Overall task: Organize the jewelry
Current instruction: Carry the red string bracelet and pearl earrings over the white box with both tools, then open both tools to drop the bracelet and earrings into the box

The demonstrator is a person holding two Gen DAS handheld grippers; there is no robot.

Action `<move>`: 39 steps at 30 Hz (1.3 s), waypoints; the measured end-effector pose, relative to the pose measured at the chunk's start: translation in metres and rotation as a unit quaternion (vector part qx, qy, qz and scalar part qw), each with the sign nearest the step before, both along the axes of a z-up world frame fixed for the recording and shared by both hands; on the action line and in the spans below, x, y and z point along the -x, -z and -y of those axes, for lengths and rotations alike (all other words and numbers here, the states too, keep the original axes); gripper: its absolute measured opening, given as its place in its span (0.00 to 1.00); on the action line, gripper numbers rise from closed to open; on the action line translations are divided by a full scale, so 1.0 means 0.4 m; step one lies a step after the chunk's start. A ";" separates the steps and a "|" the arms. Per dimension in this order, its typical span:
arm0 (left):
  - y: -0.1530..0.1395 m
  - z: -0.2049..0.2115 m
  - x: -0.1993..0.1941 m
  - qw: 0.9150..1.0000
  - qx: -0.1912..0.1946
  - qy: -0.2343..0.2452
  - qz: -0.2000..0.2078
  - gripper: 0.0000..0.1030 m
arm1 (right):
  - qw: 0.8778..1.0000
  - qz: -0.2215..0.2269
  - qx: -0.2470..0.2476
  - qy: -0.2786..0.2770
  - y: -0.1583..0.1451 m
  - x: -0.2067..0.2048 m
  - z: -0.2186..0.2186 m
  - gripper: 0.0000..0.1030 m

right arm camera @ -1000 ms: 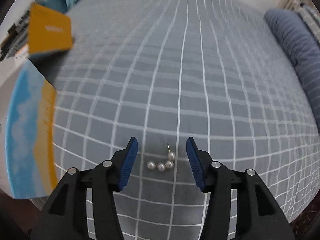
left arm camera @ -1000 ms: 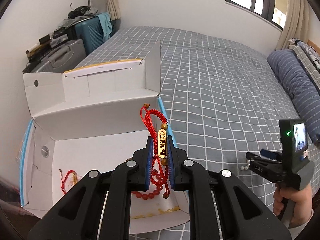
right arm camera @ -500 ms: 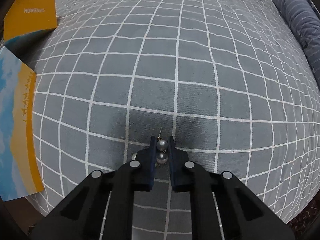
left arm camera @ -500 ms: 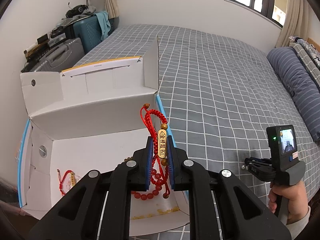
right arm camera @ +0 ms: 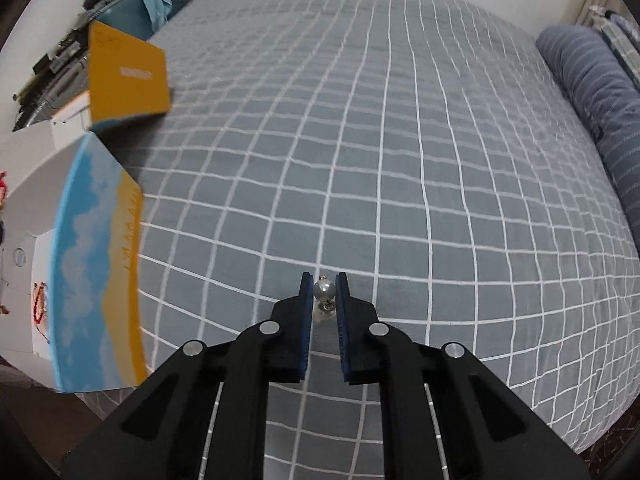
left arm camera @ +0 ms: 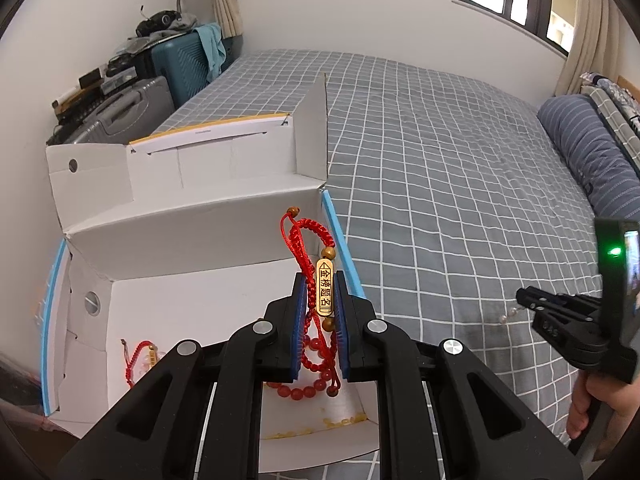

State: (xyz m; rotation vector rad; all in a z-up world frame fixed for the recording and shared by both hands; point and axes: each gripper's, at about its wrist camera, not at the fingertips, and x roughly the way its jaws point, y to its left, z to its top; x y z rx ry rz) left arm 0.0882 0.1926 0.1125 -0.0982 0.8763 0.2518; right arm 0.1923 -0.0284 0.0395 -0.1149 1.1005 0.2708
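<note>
The left gripper [left arm camera: 320,320] had its jaws nearly closed on a red braided bracelet [left arm camera: 308,264], the blue pads pressing a gold tag [left arm camera: 325,288] strung on the cord. The tag carried four Chinese characters under a small arrow mark. Loops of red cord stood up above the jaws, and a strand of round red beads [left arm camera: 316,368] hung below them, over the open white box [left arm camera: 192,312] at the edge of the bed [left arm camera: 440,160].

The right gripper [right arm camera: 324,292] had its jaws drawn in to a narrow gap around a pearl earring [right arm camera: 324,289]; one grey-white pearl sat pinched at the very tips, with more of the piece dangling beneath it, clear of the bedspread. From the left wrist camera the same gripper [left arm camera: 524,305] showed at the right edge, held by a hand [left arm camera: 592,404], with small pearls trailing from its tip (too small there to count).

Only the left view showed the box's inside: a second red bracelet [left arm camera: 140,360] lay on its floor near the left wall. It also showed a green light on the right gripper's body. The right view showed the box from outside instead, its blue-and-yellow printed side and a yellow flap [right arm camera: 126,76] bearing a short white word, too blurred to read. A striped pillow [right arm camera: 592,92] lay at the far right of the bed
</note>
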 end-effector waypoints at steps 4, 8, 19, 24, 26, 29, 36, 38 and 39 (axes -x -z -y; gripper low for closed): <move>-0.001 -0.011 0.005 1.000 -0.001 -0.002 -0.001 0.12 | 1.000 0.025 -0.013 -0.004 -0.058 0.023 -0.010 0.10; -0.001 -0.029 0.016 1.000 -0.001 -0.006 -0.002 0.12 | 0.998 0.057 -0.026 -0.009 -0.126 0.056 -0.039 0.10; -0.010 -0.150 0.092 0.999 0.007 -0.040 0.000 0.12 | 0.988 0.116 -0.068 -0.070 -0.242 0.171 -0.224 0.10; 0.014 -0.237 0.135 0.998 0.010 -0.064 -0.008 0.12 | 0.984 0.117 -0.079 -0.111 -0.236 0.209 -0.356 0.10; 0.029 -0.274 0.149 0.997 0.012 -0.074 -0.013 0.12 | 0.982 0.109 -0.079 -0.131 -0.214 0.215 -0.418 0.10; 0.056 -0.328 0.168 0.996 0.017 -0.090 -0.022 0.12 | 0.982 0.085 -0.081 -0.149 -0.164 0.209 -0.490 0.10; 0.128 -0.422 0.181 0.992 0.021 -0.112 -0.056 0.12 | 0.985 0.033 -0.042 -0.162 -0.032 0.181 -0.605 0.10; 0.145 -0.439 0.178 0.991 0.022 -0.116 -0.065 0.12 | 0.986 0.022 -0.029 -0.164 -0.005 0.177 -0.629 0.10; 0.150 -0.446 0.177 0.991 0.023 -0.116 -0.067 0.12 | 0.986 0.020 -0.026 -0.164 0.002 0.176 -0.635 0.10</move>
